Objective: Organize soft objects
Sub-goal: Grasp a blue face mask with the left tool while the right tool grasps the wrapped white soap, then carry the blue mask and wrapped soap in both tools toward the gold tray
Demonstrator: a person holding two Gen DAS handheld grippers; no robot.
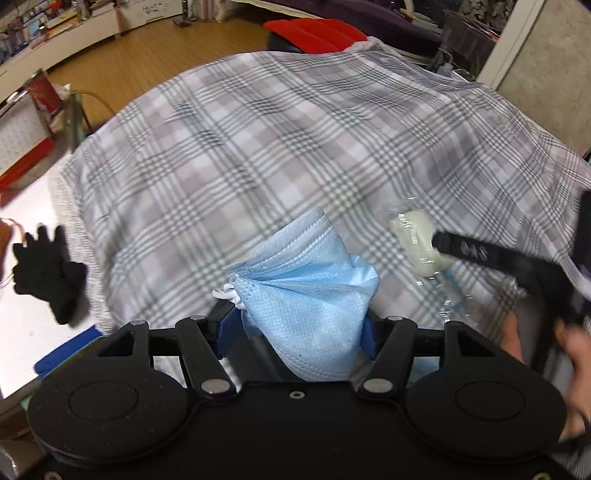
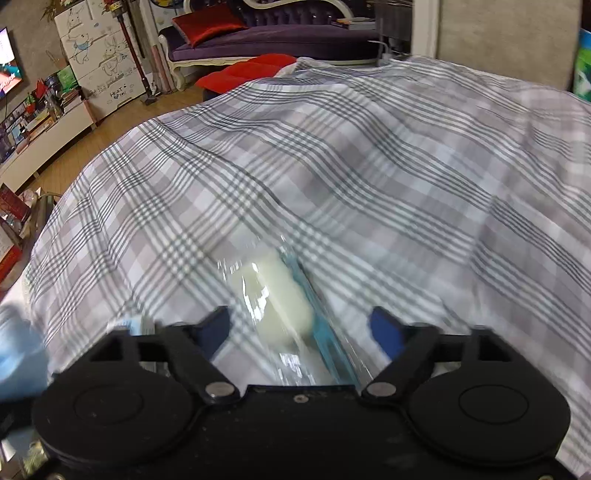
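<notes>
Checked grey-and-white cloth (image 1: 295,129), smooth and softly creased, covers the raised surface, with a wooden floor (image 1: 140,55) and a red cushion (image 1: 314,31) past its far edge. At the cloth's near edge the left gripper (image 1: 295,332) points steeply down, its blue pads (image 1: 369,338) pressed on a pale blue face mask (image 1: 306,295); the mask is thin woven fabric, pleated and bunched into a fan, with a white ear loop (image 1: 227,295) knotted at its left side. Near the cloth's left edge, on a white surface, lies a black knitted glove (image 1: 48,273) with its fingers spread. Toward the near right part of the cloth rests a clear crinkly plastic bag (image 2: 273,306) with a blue zip strip, and a cream, rounded soft lump inside it. The right gripper (image 2: 299,332) hangs over that bag, tilted downward, its jaws standing wide with the bag between them and not touched by either pad. A bare hand (image 1: 576,369) holds that tool at the right.
</notes>
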